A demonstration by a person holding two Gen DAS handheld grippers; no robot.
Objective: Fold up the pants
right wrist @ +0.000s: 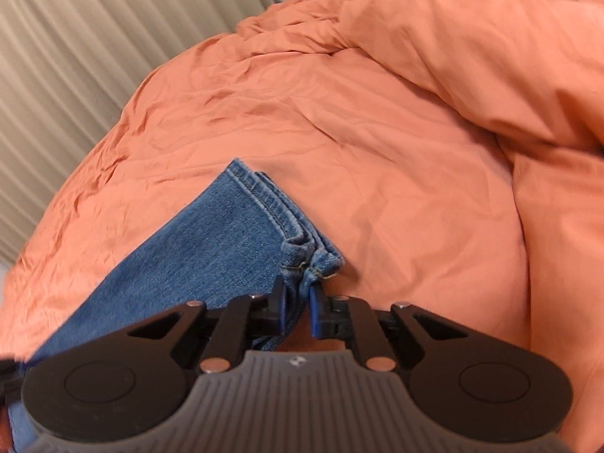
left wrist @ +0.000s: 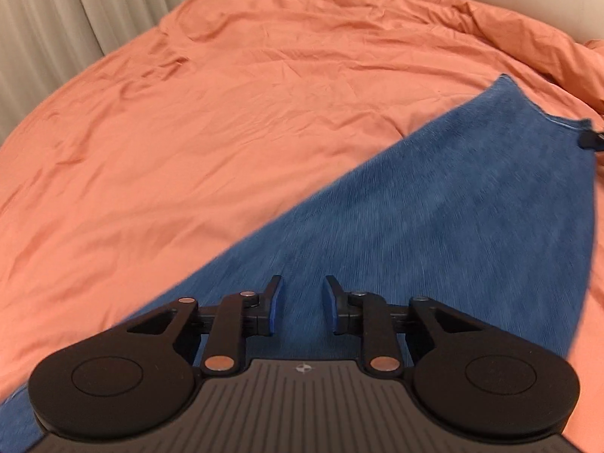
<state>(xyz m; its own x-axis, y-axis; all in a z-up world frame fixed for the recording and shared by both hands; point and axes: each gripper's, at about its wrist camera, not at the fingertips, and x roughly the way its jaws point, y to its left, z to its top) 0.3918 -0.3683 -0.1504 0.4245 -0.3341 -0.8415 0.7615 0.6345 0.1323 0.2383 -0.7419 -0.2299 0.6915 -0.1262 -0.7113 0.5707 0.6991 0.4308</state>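
Blue denim pants (left wrist: pixel 434 207) lie stretched in a long strip across the orange bed sheet (left wrist: pixel 226 113). My left gripper (left wrist: pixel 303 300) hovers over the near part of the strip. Its jaws stand apart with a clear gap, and only flat, blurred denim shows beneath them. In the right wrist view the stitched leg hem (right wrist: pixel 264 196) of the pants (right wrist: pixel 211 245) points away from me. My right gripper (right wrist: pixel 298 296) is shut on the bunched corner of that hem, with denim pinched between its blue pads. A small dark piece of that gripper (left wrist: pixel 589 139) shows at the strip's far corner.
The wrinkled orange sheet (right wrist: pixel 377 132) covers the whole bed. A bunched orange duvet (right wrist: pixel 490 56) rises at the right. Beige pleated curtains (left wrist: pixel 45 19) hang past the bed's left edge, and they show again in the right wrist view (right wrist: pixel 75 56).
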